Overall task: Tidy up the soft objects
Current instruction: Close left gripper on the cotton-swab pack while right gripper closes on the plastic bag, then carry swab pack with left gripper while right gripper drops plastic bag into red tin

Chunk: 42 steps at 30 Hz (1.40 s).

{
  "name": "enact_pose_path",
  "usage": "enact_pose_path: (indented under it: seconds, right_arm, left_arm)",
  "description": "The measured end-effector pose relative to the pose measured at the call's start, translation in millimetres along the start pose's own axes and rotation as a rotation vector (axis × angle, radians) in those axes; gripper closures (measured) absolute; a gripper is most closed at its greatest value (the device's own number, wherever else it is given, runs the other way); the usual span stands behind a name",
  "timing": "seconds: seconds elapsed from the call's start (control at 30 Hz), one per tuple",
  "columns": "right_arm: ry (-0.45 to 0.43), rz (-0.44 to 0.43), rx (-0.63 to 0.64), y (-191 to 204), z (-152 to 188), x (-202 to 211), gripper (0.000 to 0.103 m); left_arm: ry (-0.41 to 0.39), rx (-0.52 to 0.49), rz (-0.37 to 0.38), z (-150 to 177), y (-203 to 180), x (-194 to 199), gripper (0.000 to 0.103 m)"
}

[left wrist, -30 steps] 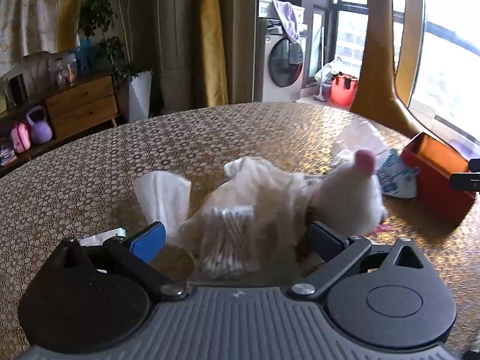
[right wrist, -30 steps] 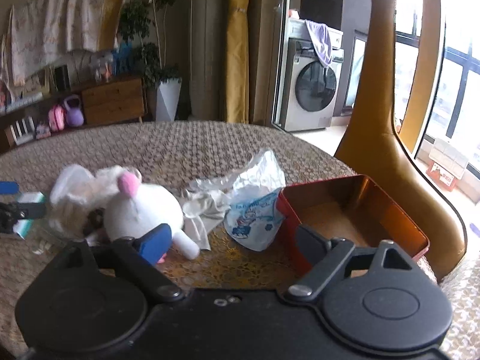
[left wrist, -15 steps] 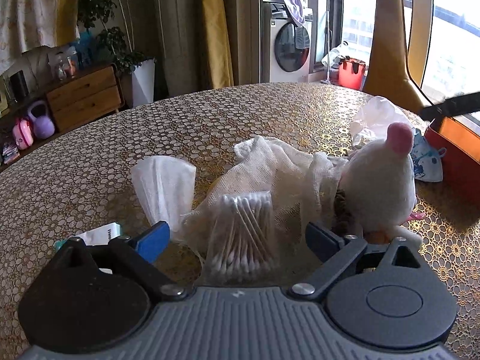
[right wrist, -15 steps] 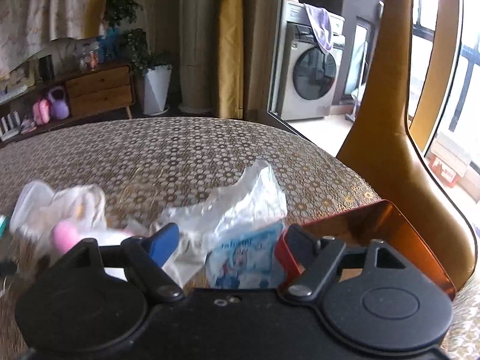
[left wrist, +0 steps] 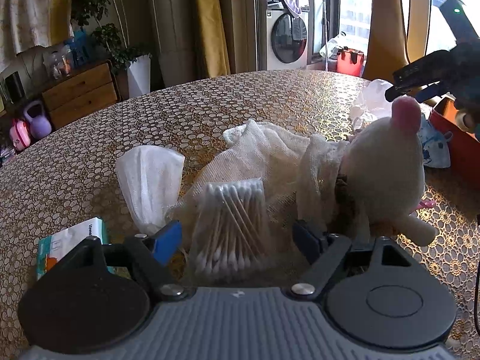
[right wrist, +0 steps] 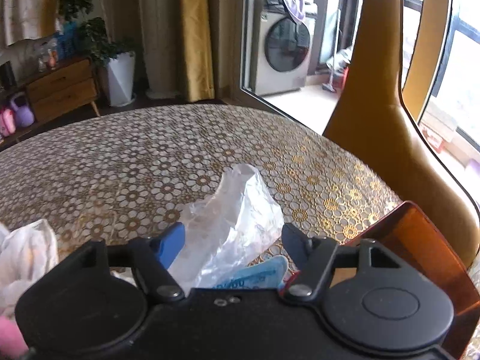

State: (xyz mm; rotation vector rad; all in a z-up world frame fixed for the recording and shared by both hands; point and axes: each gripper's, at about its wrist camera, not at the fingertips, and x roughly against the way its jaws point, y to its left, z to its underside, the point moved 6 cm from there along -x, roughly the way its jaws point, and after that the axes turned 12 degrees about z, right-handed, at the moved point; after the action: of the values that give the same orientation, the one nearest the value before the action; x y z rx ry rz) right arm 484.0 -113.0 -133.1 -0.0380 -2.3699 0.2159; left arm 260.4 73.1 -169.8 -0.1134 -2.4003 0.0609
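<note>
My left gripper [left wrist: 237, 240] hangs low over the table, its jaws closing. A clear bag of cotton swabs [left wrist: 231, 225] lies between the fingers, with gaps on both sides. A white gauze cloth [left wrist: 270, 153] lies behind it, and a white plush toy with a pink ear [left wrist: 387, 174] sits to the right. My right gripper [right wrist: 234, 244] is closing too, with a crumpled clear plastic bag [right wrist: 234, 219] between its fingers; I see no firm pinch. A blue-printed pack [right wrist: 258, 273] lies just under it. In the left wrist view the right gripper [left wrist: 420, 87] hovers above the toy.
A red open box [right wrist: 420, 240] stands at the right by the table edge. A folded white tissue [left wrist: 150, 174] and a tissue packet [left wrist: 72, 240] lie at the left. A tan chair back [right wrist: 375, 114] rises behind the patterned tablecloth [right wrist: 150, 165].
The left gripper sank closer to the cotton swabs and its jaws narrowed. The right gripper travelled past the plush toy to the clear plastic bag, its jaws narrowing as well.
</note>
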Motion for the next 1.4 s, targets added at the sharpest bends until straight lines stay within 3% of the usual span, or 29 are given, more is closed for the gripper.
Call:
enact_pose_path:
  seconds: [0.07,0.13,0.37,0.43,0.67,1.07,1.4]
  right_arm:
    - [0.018,0.015,-0.008,0.9,1.3,-9.3,0.04]
    - [0.031,0.024,-0.009,2.7,2.9,-15.8,0.046]
    - [0.028,0.031,0.0,7.2,6.0,-17.7,0.068]
    - [0.019,0.027,-0.003,7.2,4.9,-15.5,0.074]
    - [-0.033,0.003,-0.028,0.5,2.6,-0.9,0.102]
    - [-0.12,-0.103,-0.057,-25.7,-11.5,63.5,0.103]
    - [-0.166,-0.168,-0.062,-65.2,-6.7,130.0,0.103]
  left_arm:
    - [0.005,0.004,-0.002,1.4,0.3,-1.7,0.022]
    - [0.009,0.008,-0.002,2.1,1.5,-3.0,0.035]
    - [0.022,0.023,-0.011,4.4,6.0,-5.5,0.048]
    - [0.027,0.024,-0.007,5.7,7.0,-6.1,0.059]
    - [0.023,0.015,-0.016,5.0,6.4,-1.4,0.066]
    - [-0.015,0.066,0.005,-13.2,6.3,35.4,0.067]
    - [-0.05,0.027,0.07,-36.1,-33.6,75.7,0.067]
